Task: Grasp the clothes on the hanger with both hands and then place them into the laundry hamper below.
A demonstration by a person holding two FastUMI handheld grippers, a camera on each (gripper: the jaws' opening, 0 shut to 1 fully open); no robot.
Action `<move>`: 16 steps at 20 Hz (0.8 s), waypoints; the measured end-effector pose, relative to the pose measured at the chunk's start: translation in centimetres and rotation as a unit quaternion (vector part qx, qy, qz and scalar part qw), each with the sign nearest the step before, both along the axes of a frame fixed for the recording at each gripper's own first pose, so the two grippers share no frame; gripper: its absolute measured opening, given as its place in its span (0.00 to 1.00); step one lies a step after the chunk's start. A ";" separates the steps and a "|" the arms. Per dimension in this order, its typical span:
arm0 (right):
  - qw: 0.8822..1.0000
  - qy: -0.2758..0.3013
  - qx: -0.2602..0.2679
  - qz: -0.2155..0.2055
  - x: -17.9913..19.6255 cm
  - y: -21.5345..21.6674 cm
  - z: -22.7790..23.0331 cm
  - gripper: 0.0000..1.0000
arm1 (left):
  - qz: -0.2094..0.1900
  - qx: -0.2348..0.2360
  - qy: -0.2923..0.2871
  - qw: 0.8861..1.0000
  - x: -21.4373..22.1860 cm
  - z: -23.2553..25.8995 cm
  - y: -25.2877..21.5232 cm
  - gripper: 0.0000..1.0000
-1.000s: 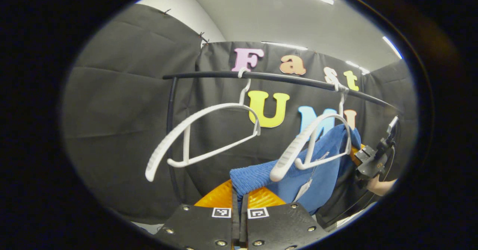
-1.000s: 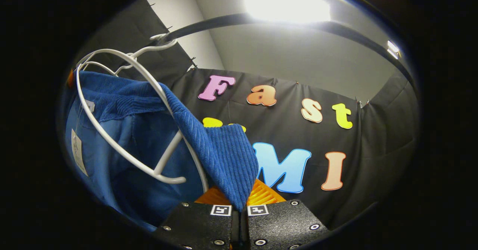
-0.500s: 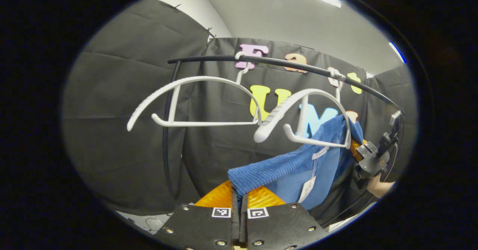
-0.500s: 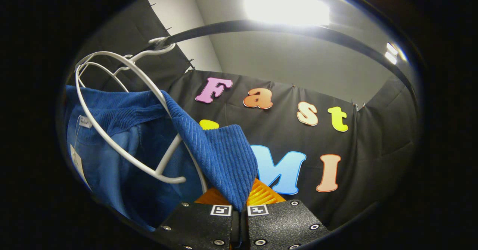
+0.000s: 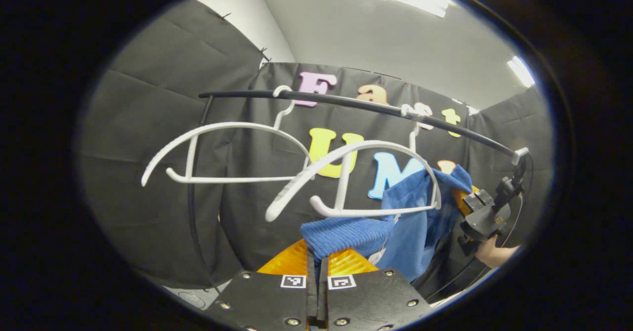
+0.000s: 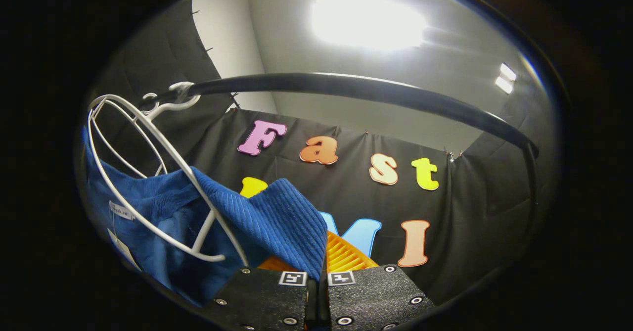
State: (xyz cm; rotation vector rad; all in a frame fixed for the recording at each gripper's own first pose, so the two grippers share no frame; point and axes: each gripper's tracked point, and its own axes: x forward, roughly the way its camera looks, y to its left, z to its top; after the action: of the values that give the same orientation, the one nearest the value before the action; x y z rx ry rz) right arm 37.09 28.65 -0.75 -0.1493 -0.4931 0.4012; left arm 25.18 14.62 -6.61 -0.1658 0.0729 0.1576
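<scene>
Blue corduroy, the garment (image 5: 410, 222) is draped partly off the near white hanger (image 5: 346, 172), pinched at 1 end by the left gripper (image 5: 317, 264) and at the other by the right gripper (image 6: 317, 271), fingers pressed tight. Both pinches are best kept firm while the cloth is drawn down clear of the hanger's arm under the rail (image 5: 356, 104), so nothing snags.

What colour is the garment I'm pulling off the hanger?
Blue ribbed corduroy garment; clearest in the right gripper view.

Cloth-walled booth (image 5: 148, 123), clothes rail (image 5: 346, 104)

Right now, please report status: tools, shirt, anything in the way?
Both tools shut on blue shirt: left tool, right tool. Shirt partly off hanger. Hanger arm threads the shirt.
</scene>
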 end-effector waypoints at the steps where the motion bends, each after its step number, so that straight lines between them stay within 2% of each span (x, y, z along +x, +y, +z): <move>1: 1.000 -0.005 0.005 -0.005 0.3 -0.4 0.4 0.02 | -0.004 -0.002 0.004 1.000 0.5 -0.4 -0.4 0.01; 6: 0.999 -0.010 -0.015 -0.036 0.8 -1.4 -0.5 0.01 | -0.011 -0.033 0.032 0.999 1.3 -3.5 -2.3 0.02; 10: 0.996 -0.019 -0.069 -0.058 1.1 -1.1 -3.0 0.01 | -0.027 -0.046 0.058 0.997 1.6 -6.0 -4.1 0.01; 13: 0.992 -0.016 -0.112 -0.055 1.2 -0.3 -5.1 0.01 | -0.042 -0.054 0.096 0.993 1.9 -9.1 -5.7 0.01; 16: 0.989 0.003 -0.142 -0.031 0.1 1.0 -7.9 0.01 | -0.072 -0.037 0.139 0.987 2.1 -12.2 -7.9 0.01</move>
State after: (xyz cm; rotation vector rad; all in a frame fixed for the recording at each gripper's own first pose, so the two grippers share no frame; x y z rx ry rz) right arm 37.20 29.67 -8.61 -0.4382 -0.4221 0.4106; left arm 27.31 6.69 -18.84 -0.2104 0.3679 0.0337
